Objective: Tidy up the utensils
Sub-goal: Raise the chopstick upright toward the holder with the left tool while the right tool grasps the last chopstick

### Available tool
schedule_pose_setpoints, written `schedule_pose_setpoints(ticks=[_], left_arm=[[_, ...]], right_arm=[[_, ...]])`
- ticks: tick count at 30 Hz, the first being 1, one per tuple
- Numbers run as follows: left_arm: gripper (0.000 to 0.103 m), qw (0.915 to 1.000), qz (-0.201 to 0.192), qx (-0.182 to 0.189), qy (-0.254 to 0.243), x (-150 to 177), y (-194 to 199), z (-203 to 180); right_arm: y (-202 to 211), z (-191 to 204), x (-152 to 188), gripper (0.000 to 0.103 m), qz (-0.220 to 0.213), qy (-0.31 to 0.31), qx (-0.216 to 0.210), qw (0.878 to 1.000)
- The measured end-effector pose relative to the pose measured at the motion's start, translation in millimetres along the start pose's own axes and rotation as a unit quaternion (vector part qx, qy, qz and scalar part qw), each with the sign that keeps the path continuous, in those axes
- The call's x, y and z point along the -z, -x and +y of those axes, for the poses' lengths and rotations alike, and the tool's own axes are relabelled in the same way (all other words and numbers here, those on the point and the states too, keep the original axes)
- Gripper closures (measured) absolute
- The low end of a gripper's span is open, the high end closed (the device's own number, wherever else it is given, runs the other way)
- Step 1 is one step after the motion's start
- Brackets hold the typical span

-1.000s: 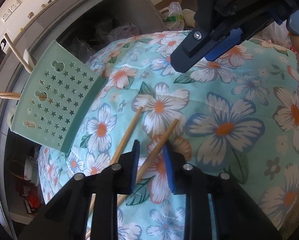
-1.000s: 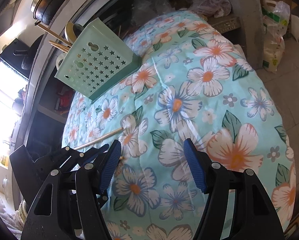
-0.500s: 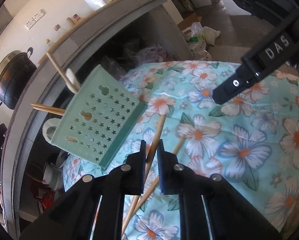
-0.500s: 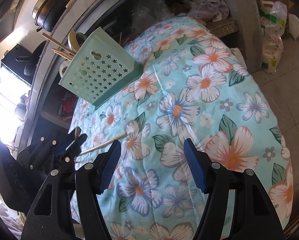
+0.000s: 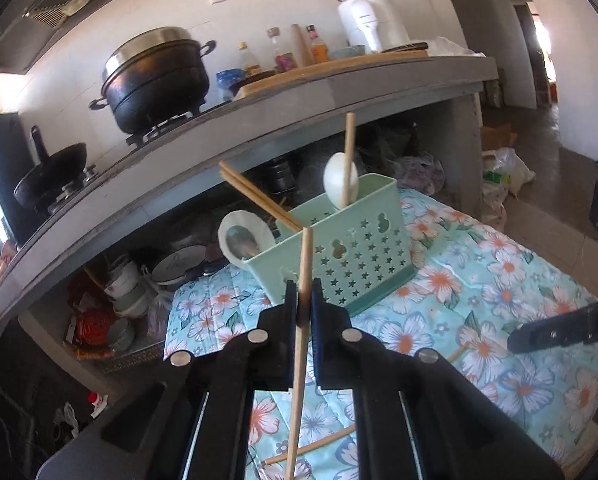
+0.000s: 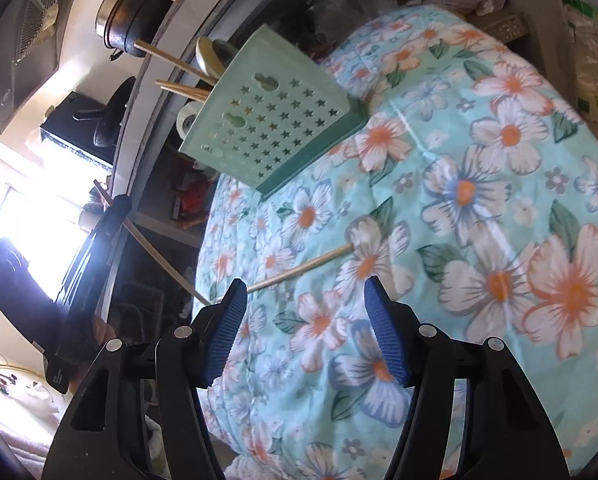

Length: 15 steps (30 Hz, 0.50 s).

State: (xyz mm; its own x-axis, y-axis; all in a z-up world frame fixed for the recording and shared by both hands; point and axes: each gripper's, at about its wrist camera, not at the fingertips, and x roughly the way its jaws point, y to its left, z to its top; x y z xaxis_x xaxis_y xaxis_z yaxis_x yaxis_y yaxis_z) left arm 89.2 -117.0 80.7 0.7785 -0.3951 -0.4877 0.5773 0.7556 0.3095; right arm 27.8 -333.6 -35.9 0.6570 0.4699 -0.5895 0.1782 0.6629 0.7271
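My left gripper (image 5: 305,300) is shut on a wooden chopstick (image 5: 303,264), held nearly upright above the floral cloth. Behind it stands the mint green utensil holder (image 5: 351,256) with star holes, holding more chopsticks and white spoons. A second chopstick (image 5: 319,446) lies on the cloth below. In the right wrist view the same loose chopstick (image 6: 299,270) lies just beyond my right gripper (image 6: 305,332). Its jaws are closing slightly with nothing between them. The holder (image 6: 275,120) stands farther back, and the left gripper (image 6: 111,216) hangs at the left with its chopstick.
The table carries a floral cloth (image 5: 499,280). Behind it runs a grey concrete counter with a black pot (image 5: 155,76), a wok and bottles. Bowls (image 5: 127,292) are stacked on the shelf underneath. Bags (image 5: 503,172) lie on the floor at the right.
The left gripper closed on one of the two chopsticks, lifted it off the cloth and rolled it upright. The other chopstick stayed on the cloth. The right gripper shifted only slightly.
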Motion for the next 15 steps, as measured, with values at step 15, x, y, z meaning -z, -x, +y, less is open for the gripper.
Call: schedule_pose_setpoints(ticks=[15], left_arm=[[0.097,0.9984,-0.007,-0.018,0.052,8.4,3.3,22.7]], right_arm=[[-75.2,-26.8,-15.0,0.057,0.039,-0.160,-0.027,0.986]])
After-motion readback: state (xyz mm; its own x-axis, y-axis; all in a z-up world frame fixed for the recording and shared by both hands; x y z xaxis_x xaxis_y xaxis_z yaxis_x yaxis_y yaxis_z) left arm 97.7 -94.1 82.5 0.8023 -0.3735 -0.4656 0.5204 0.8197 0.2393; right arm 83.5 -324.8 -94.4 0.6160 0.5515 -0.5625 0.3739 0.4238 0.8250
